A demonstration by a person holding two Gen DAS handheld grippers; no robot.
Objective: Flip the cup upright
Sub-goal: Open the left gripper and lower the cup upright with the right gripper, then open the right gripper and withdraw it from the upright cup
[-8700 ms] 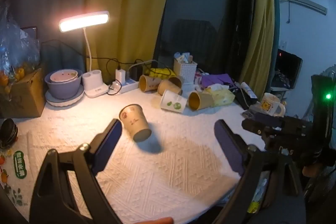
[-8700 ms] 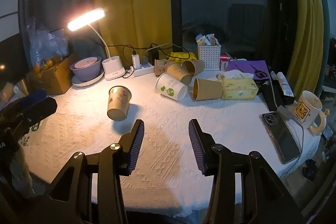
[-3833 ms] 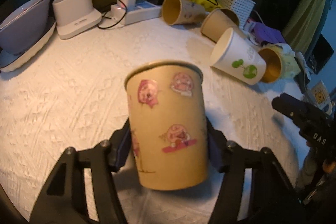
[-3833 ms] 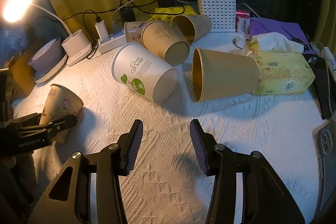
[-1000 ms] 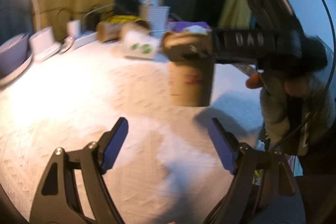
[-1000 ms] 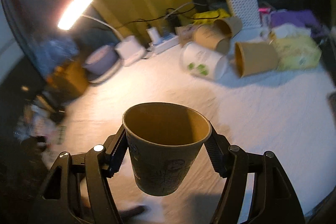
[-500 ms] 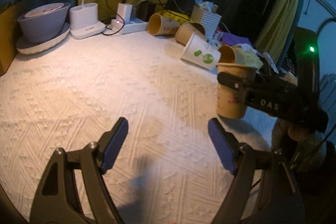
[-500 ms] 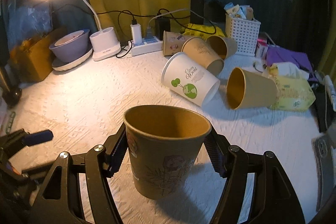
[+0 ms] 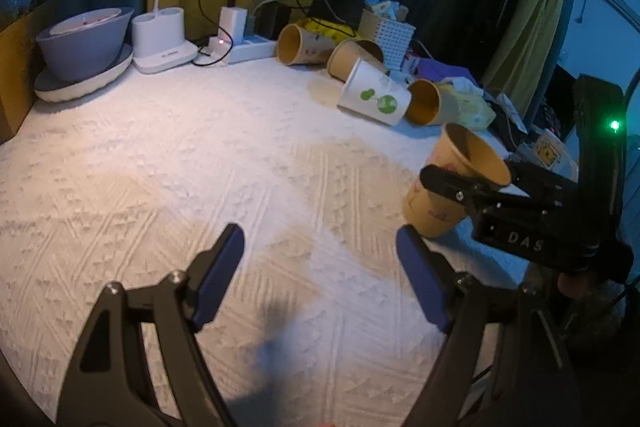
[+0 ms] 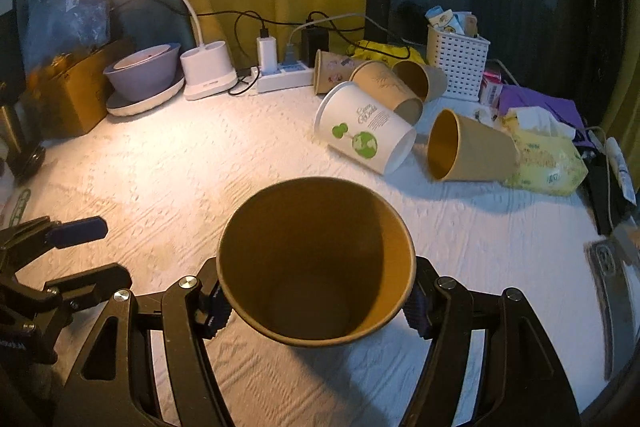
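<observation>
A brown paper cup with cartoon stickers [image 10: 316, 263] is held mouth-up between the pads of my right gripper [image 10: 316, 303], which is shut on it. In the left wrist view the same cup [image 9: 452, 179] is at the right, tilted a little, its base at or just above the white cloth [image 9: 200, 155], with the right gripper's black body [image 9: 520, 215] around it. My left gripper [image 9: 320, 275] is open and empty over the cloth, left of the cup.
Several paper cups lie on their sides at the back, among them a white cup with green print [image 10: 364, 135] and a brown cup [image 10: 468, 147]. A power strip [image 10: 280, 75], lamp base [image 10: 208, 71], purple bowl [image 10: 144, 67], white basket [image 10: 456, 63] and tissue pack [image 10: 544, 163] line the back and right.
The right gripper has lowered the cup toward the cloth and tipped so I look into its mouth. The left gripper stays open and has barely moved.
</observation>
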